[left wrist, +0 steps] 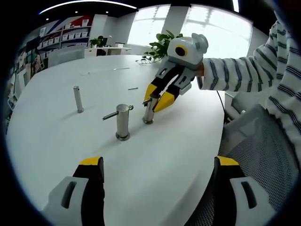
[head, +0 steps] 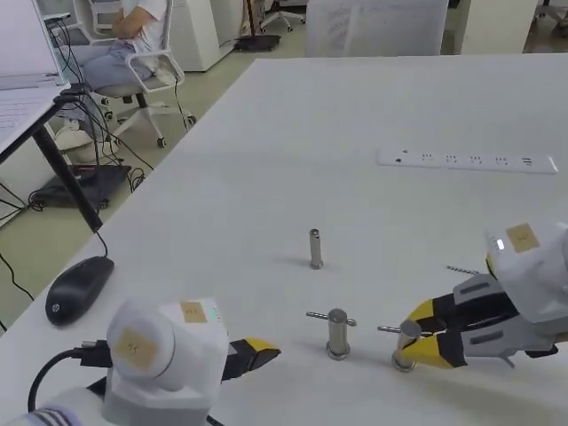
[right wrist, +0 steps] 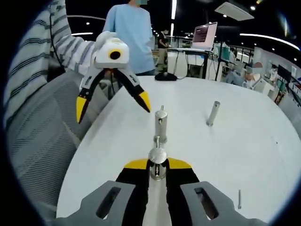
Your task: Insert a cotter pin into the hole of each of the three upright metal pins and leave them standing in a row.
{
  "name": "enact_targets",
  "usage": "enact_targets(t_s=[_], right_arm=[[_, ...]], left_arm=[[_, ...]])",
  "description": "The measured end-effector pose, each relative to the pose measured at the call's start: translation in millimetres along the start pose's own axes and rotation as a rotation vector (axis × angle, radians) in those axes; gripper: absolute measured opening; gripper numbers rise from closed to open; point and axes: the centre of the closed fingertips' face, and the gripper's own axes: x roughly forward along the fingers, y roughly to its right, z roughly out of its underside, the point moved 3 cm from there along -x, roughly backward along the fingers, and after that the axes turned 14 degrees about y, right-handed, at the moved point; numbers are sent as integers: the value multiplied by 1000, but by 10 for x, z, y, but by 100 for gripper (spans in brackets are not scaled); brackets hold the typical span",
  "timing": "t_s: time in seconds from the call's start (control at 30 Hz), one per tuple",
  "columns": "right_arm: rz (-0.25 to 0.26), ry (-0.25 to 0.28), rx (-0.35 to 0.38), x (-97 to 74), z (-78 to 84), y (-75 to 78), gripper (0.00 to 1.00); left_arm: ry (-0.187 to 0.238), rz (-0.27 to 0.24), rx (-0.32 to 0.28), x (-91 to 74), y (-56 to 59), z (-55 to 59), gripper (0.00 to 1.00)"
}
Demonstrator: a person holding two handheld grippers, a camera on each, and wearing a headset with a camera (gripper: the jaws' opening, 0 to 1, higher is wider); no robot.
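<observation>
Three metal pins (head: 337,330) stand; right tongs (head: 411,342) clamp end pin (head: 408,329), left tongs (right wrist: 113,106) apart

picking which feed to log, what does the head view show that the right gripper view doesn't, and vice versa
Head view: the cotter pin seen side-on across the middle metal pin, plus a seated person on an office chair. Right gripper view: an open laptop and a standing person in a blue top. Both: the middle pin, the far metal pin, the left gripper open, the right gripper closed around the near metal pin.
</observation>
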Motion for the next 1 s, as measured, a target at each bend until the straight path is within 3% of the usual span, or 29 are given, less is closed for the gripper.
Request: enact_targets(t_s=[1.0], right_arm=[[1,47,35,30,0,-47,18]], left_arm=[[-8,13,-1,0,28,6,97]])
